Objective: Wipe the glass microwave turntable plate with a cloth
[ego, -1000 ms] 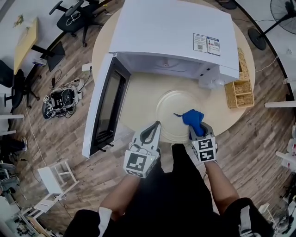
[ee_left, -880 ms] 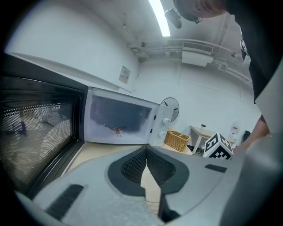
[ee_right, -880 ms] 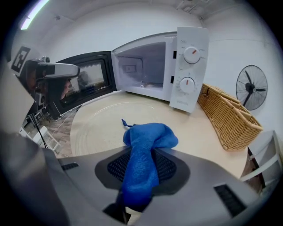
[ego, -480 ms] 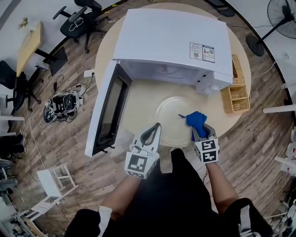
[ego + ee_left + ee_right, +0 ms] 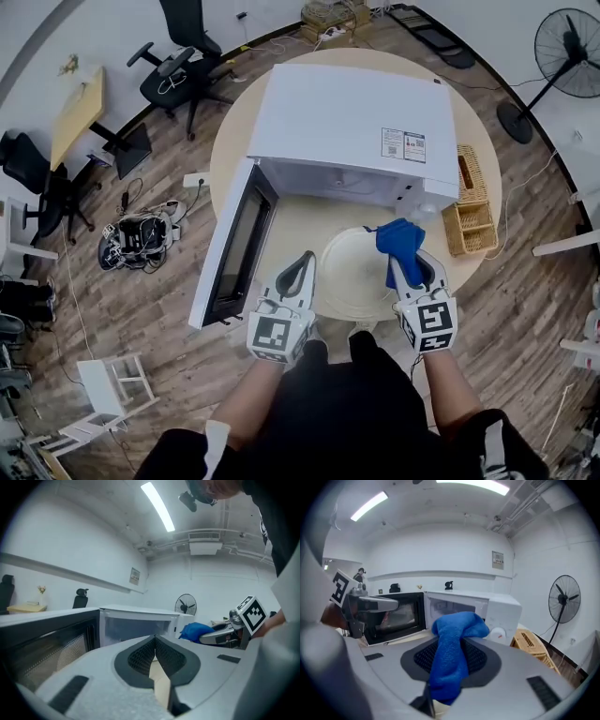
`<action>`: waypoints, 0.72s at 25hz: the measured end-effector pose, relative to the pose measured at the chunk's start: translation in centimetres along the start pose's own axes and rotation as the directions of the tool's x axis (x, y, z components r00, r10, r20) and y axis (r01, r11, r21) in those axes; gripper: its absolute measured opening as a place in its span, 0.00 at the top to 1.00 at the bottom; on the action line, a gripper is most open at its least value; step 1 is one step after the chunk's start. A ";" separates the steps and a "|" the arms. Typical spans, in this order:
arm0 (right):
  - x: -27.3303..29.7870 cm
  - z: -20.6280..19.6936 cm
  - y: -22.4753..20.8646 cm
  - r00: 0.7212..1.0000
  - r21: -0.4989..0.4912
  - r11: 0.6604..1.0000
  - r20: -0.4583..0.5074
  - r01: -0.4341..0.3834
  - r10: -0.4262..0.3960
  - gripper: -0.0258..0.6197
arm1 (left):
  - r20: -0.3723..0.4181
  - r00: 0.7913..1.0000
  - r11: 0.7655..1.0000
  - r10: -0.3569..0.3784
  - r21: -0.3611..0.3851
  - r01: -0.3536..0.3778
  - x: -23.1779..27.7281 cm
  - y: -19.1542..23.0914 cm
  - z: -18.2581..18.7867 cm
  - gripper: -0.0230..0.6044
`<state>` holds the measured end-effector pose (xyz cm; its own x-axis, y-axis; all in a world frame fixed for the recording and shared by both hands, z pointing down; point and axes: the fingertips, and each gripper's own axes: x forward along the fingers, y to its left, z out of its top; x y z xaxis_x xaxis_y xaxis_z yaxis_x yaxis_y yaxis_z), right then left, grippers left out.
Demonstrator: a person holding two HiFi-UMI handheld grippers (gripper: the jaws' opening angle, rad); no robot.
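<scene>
The glass turntable plate lies on the round tan table in front of the open white microwave. My right gripper is shut on a blue cloth, which hangs over the plate's far right edge. In the right gripper view the cloth is pinched between the jaws and bunches above them. My left gripper hovers at the plate's left side, shut, with nothing in it. The left gripper view shows the cloth and the right gripper off to the right.
The microwave door swings open to the left. A wicker basket sits at the table's right edge. On the wooden floor stand a fan, office chairs and cable clutter.
The right gripper has carried the cloth from the plate's middle right to its far right edge, nearer the microwave. The left gripper stays beside the plate. The head view has pulled back.
</scene>
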<state>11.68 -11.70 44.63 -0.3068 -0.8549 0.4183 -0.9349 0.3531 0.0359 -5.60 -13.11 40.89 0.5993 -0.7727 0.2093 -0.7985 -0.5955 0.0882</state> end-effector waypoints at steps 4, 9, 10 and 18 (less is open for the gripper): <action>-1.2 5.5 -0.3 0.991 -0.017 1.000 0.133 0.019 -0.017 0.80 | 0.053 0.998 1.000 -0.014 0.025 0.013 0.0 0.2 2.9 0.95; -3.3 10.0 0.2 0.968 -0.071 0.997 0.250 0.043 -0.024 0.82 | 0.098 0.995 1.000 -0.001 0.020 -0.001 -0.3 0.8 5.7 0.95; -3.5 10.7 0.4 0.964 -0.085 0.995 0.263 0.047 -0.023 0.82 | 0.104 0.995 1.000 0.000 0.018 -0.002 -0.4 1.0 6.2 0.95; -4.0 13.2 0.8 0.944 -0.092 0.995 0.330 0.047 -0.014 0.82 | 0.150 0.989 0.999 0.001 0.040 -0.007 -0.5 1.9 8.2 0.95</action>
<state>9.82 -13.03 31.00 -0.3352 -0.9374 0.0943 -0.9280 0.3457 0.1385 -6.94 -15.66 33.01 0.6002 -0.7975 0.0612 -0.7998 -0.5983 0.0478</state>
